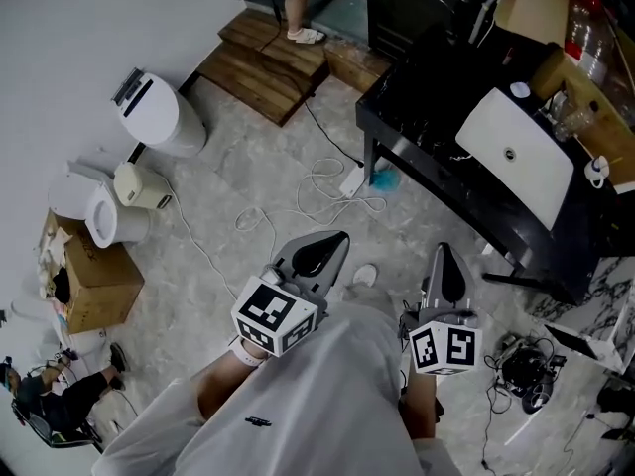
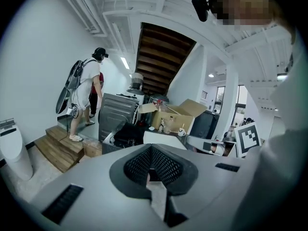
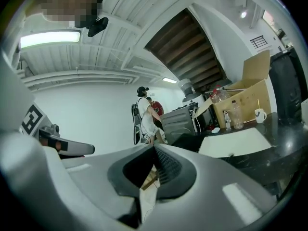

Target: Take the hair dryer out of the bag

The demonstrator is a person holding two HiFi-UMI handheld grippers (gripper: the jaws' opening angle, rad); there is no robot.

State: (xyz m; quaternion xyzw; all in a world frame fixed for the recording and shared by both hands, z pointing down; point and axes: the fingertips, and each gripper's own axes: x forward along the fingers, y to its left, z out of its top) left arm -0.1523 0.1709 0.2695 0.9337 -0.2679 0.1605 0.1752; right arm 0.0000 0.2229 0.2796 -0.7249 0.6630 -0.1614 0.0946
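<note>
Pressing flat together with nothing between them, the jaws of the left gripper show their black ribbed pads meeting at the tips, and the right gripper has its jaws closed in the same way, also empty. From the head view the left gripper and the right gripper are held side by side over the pale marbled floor, each with its marker cube toward the wearer's light shirt, both pointing toward a black table and well apart from it. On that table lies a white flat pouch, closed, with a small round fastener at its middle; the hair dryer itself cannot be made out in any view. Behind the pouch stands an open cardboard box with bottles beside it. A white cable loops across the floor near a power strip. Wooden steps lie farther off, where another person stands with a rig on the back.
</note>
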